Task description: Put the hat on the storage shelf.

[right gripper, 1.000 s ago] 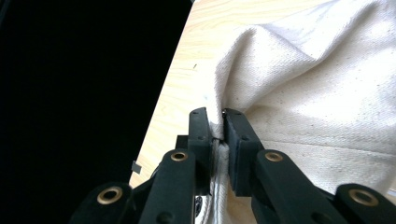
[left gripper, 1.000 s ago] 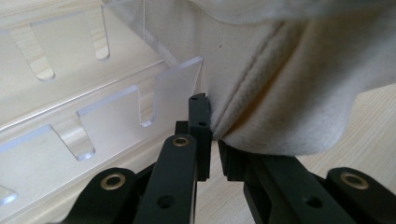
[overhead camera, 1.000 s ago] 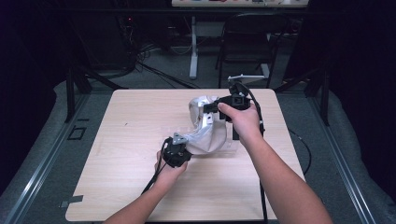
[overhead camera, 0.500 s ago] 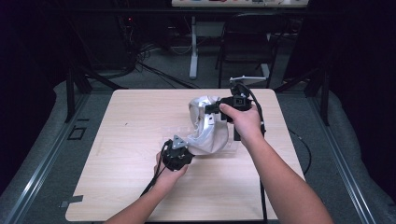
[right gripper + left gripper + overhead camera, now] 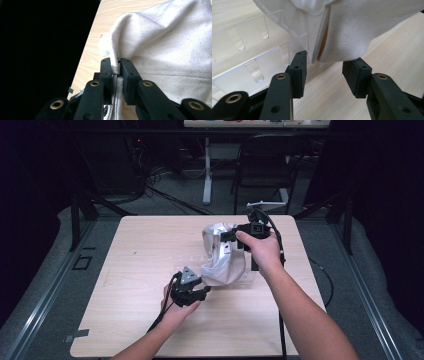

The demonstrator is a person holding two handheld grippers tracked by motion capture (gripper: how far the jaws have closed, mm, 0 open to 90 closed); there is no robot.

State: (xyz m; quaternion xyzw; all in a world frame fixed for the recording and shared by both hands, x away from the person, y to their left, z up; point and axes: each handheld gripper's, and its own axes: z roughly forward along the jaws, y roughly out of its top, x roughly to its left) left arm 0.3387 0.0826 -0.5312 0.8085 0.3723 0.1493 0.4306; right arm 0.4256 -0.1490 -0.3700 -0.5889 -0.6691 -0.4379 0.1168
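A white cloth (image 5: 226, 261) hangs over the middle of the table, and my right gripper (image 5: 225, 237) is shut on its upper edge. In the right gripper view the jaws (image 5: 116, 63) pinch a hem of the cloth (image 5: 170, 47). My left gripper (image 5: 202, 291) sits low at the cloth's near-left corner. In the left gripper view it (image 5: 325, 68) is open, and the cloth's lower fold (image 5: 352, 32) hangs just beyond the pads, not touching them. A clear plastic slotted tray (image 5: 249, 50) lies under and beside the cloth.
The light wooden table (image 5: 140, 250) has bare room to the left and along the near edge. A corner of the clear tray (image 5: 251, 276) shows under the cloth's right side. A chair (image 5: 265, 175) and floor cables stand beyond the far edge.
The left gripper has drawn back slightly toward the near edge, away from the cloth's low corner. The right gripper still holds the cloth up, hardly moved.
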